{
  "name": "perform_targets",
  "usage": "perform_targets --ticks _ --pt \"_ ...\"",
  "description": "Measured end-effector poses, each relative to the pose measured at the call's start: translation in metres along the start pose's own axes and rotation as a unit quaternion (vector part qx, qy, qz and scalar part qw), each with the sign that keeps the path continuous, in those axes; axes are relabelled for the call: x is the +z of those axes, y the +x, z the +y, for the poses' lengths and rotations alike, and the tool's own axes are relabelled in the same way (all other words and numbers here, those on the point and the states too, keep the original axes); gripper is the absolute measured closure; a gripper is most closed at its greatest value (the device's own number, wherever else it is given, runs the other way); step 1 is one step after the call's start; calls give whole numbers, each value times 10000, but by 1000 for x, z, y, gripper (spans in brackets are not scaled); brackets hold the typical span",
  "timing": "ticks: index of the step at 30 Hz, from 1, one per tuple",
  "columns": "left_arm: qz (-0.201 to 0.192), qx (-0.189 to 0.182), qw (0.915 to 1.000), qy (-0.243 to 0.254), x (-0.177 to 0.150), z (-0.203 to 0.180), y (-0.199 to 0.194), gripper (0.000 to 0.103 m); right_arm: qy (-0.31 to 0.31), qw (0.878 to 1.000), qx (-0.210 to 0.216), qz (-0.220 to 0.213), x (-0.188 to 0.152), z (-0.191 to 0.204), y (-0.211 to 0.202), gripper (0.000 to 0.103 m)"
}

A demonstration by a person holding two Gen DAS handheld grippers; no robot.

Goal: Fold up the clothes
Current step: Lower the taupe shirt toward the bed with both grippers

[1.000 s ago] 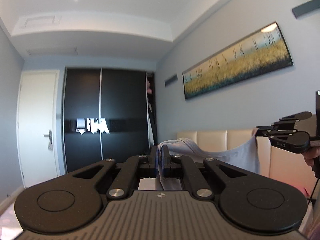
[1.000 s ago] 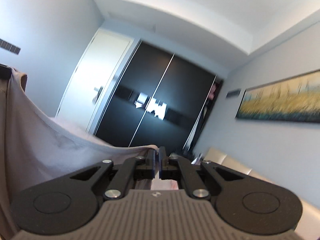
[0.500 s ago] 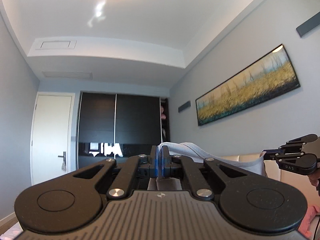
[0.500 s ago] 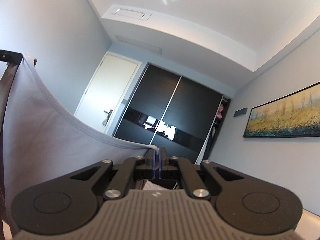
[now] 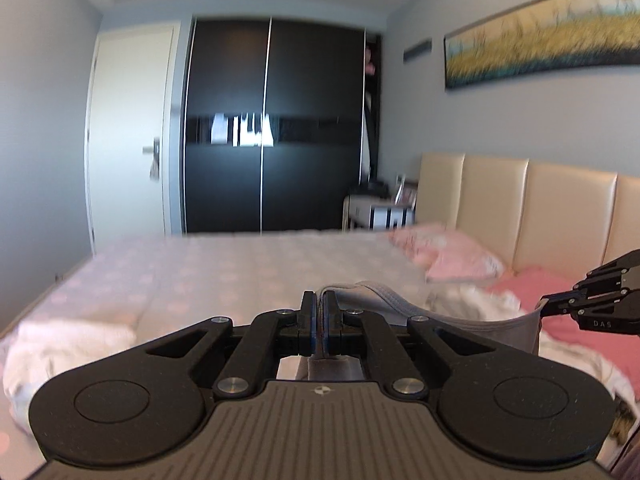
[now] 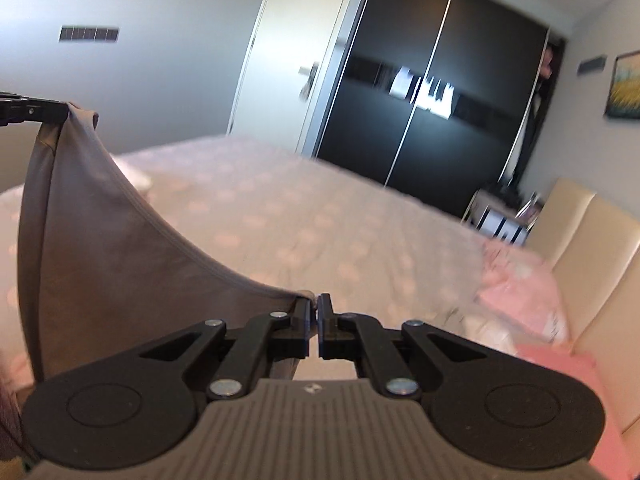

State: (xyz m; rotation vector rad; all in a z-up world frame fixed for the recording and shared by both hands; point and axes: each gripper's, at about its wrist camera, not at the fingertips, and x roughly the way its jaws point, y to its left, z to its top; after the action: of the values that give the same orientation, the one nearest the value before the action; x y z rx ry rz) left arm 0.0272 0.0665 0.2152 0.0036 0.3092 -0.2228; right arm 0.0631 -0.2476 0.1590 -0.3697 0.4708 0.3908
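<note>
Grey garment (image 6: 100,248), possibly a tank top judging by its curved, seamed edge, is hanging stretched between the two grippers we are holding above a bed. Our left gripper (image 5: 319,300) is pinching one corner of the fabric, its jaws closed tight on it, and the cloth is sweeping rightward in a shallow arc to our right gripper (image 5: 546,306), which is entering the left wrist view from the right edge. In the right wrist view, our right gripper (image 6: 314,305) is clamping the other corner, jaws pressed together on the fabric, while the cloth is rising to the left gripper (image 6: 60,112) at the upper left.

Below the garment, the bedspread (image 5: 224,272), pale with faint pink dots, is lying flat. A pale pink pillow (image 5: 452,258) and a deeper pink cloth (image 5: 536,284) are resting near the cream padded headboard (image 5: 532,204). White crumpled fabric (image 5: 60,344) is sitting at the bed's left side. A black sliding wardrobe (image 5: 276,120), a white door (image 5: 128,128) and a long framed painting (image 5: 552,36) are lining the walls, all slightly blurred.
</note>
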Motion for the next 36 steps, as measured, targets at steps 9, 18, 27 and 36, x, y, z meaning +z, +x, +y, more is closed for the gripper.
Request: perform_targets --ticks 9,18,27,36 --pt "1125 1 9932 -294 -67 43 80 102 299 9959 353 777 -51 1 108 98" --pt "1658 100 9860 -116 -80 50 144 102 733 9884 588 1189 -61 -23 195 98" --pt "2060 180 9782 -166 -96 50 180 102 1022 9810 836 1424 -66 -34 224 73" --pt "2204 154 9747 -346 -96 49 196 102 995 9696 1294 1825 -81 -4 254 72"
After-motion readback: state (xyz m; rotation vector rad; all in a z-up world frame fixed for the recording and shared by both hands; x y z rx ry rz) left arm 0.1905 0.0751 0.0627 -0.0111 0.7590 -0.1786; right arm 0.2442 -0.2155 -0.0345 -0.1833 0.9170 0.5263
